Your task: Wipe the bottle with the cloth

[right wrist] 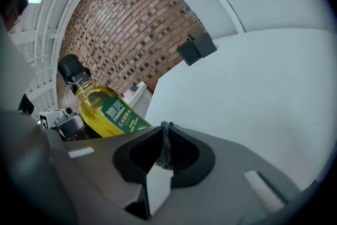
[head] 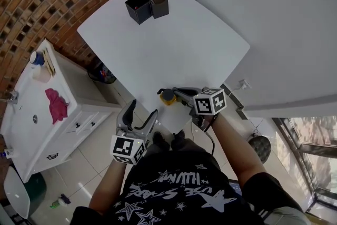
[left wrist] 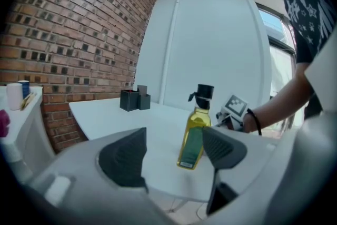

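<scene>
Red brick wall fills the left side of the room, with plain white walls behind a white desk that stands on a tiled floor. Two small black boxes sit side by side at the far edge of the desk. To the left of the desk, by the brick, a white cabinet carries a pink rag.

The bottle stands upright close to the near corner of the desk. It holds yellow oil and has a green label and a black cap.

The right gripper reaches in over the near edge, its tips just beside the bottle; whether they touch it cannot be told. Its jaws are pressed together, and its own view shows a thin grey strip of fabric, the cloth, pinched between the pads. Only this narrow edge of the cloth shows. In that view the bottle appears to the left of the jaws.

The left gripper hangs off the desk, just outside the near corner, and points toward the bottle. Its jaws stand wide apart with nothing between the pads. In its own view the bottle shows beyond the gap, clear of both pads.
</scene>
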